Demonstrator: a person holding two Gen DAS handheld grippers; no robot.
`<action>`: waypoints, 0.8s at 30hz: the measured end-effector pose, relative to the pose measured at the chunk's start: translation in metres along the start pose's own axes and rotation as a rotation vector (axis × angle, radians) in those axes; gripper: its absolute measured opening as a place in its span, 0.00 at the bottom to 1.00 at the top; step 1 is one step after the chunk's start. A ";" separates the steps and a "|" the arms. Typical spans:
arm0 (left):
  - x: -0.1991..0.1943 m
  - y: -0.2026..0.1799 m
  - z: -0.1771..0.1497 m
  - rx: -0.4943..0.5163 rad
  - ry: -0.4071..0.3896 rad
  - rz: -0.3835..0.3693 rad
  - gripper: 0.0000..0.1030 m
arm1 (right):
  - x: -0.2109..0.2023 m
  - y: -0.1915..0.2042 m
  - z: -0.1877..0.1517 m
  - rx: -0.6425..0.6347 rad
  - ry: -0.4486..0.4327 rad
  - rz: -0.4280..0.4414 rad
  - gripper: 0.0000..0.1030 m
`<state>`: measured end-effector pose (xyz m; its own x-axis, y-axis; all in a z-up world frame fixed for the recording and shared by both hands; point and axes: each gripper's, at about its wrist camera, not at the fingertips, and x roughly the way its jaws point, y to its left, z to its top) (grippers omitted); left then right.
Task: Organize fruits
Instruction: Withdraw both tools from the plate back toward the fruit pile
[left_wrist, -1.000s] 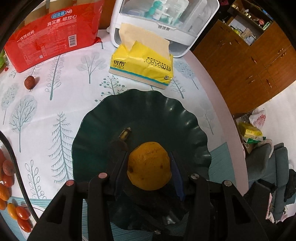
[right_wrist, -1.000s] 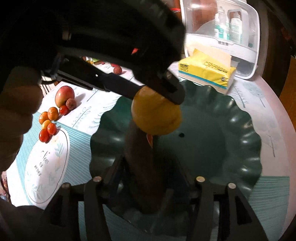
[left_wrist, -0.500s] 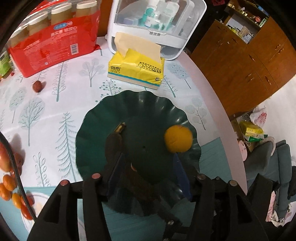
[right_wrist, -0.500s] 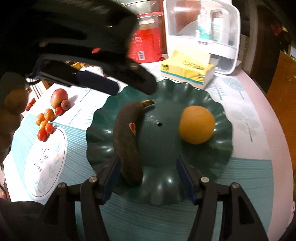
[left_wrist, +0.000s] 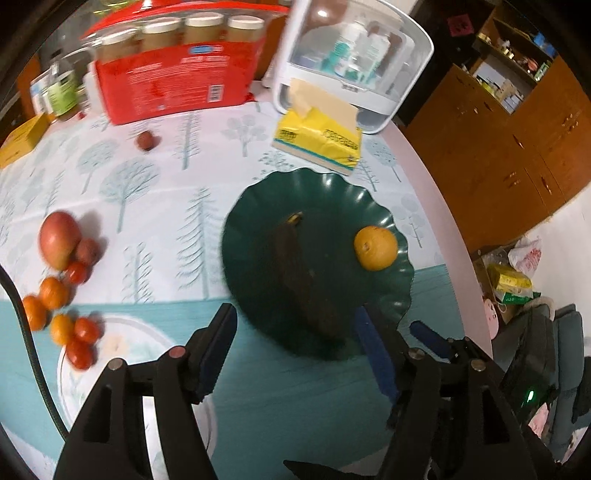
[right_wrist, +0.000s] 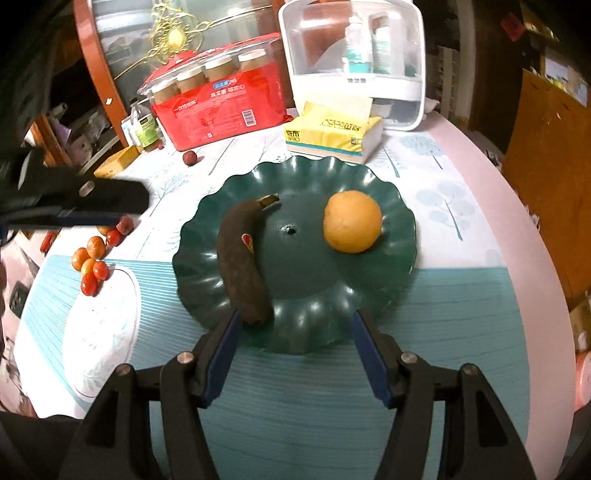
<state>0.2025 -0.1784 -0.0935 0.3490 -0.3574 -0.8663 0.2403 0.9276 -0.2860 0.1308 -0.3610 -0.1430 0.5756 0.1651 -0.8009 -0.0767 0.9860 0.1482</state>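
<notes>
A dark green scalloped plate (right_wrist: 391, 273) holds an overripe dark banana (right_wrist: 240, 266) on its left and an orange (right_wrist: 352, 220) on its right. The plate (left_wrist: 258, 206), banana (left_wrist: 303, 280) and orange (left_wrist: 376, 248) also show in the left wrist view. My left gripper (left_wrist: 293, 314) is open and empty, high above the plate's near-left edge; it also shows at the left of the right wrist view (right_wrist: 110, 201). My right gripper (right_wrist: 295, 317) is open and empty at the plate's near rim. An apple (left_wrist: 59, 239) and small red and orange fruits (left_wrist: 62, 306) lie left.
A yellow tissue pack (right_wrist: 332, 134), a white storage box (right_wrist: 354, 62) and a red pack of cups (right_wrist: 221, 107) stand behind the plate. A lone red fruit (right_wrist: 189, 157) lies on the tree-print cloth. A white round mat (right_wrist: 99, 325) lies at the near left.
My left gripper let go of the orange, which now rests on the plate's right side. The left gripper then rose and swung left; my right gripper drew back to the plate's near rim.
</notes>
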 end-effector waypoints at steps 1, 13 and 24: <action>-0.006 0.005 -0.005 -0.006 -0.004 0.004 0.65 | -0.001 0.001 -0.001 0.014 0.004 0.003 0.61; -0.051 0.073 -0.053 -0.077 -0.018 0.096 0.68 | -0.013 0.043 -0.018 0.095 0.060 0.042 0.61; -0.083 0.132 -0.075 -0.095 -0.011 0.132 0.68 | -0.007 0.095 -0.029 0.137 0.115 0.073 0.61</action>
<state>0.1368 -0.0178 -0.0902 0.3821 -0.2329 -0.8943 0.1057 0.9724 -0.2081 0.0959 -0.2675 -0.1397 0.4752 0.2457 -0.8449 0.0011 0.9600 0.2798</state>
